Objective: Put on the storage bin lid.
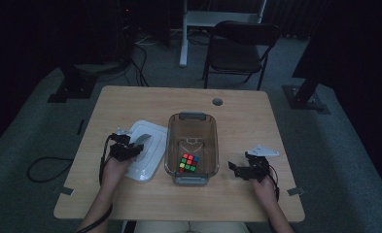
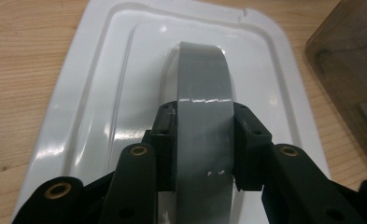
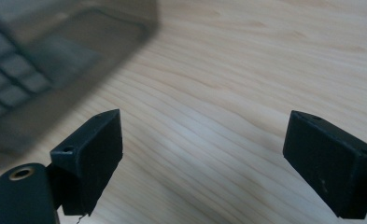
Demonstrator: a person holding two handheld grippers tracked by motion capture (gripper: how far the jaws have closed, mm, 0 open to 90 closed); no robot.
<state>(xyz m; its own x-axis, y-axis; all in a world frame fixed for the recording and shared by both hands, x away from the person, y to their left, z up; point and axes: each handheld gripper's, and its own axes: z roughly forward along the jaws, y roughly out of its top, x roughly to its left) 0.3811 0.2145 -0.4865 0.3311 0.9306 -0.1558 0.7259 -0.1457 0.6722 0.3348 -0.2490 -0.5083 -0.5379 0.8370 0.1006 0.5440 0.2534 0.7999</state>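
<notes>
A white lid lies flat on the table, left of a clear smoky bin. My left gripper is shut on the lid's grey handle, with one black jaw on each side of it. The lid rests on the wood under that grip. Inside the bin sits a colourful puzzle cube near its front end. My right gripper stands open just right of the bin, low over bare wood, nothing between its fingers. A blurred corner of the bin shows at the upper left of the right gripper view.
The wooden table has a round cable hole at the back. A folding chair and a white desk leg stand beyond the far edge. Cables lie on the floor at the left.
</notes>
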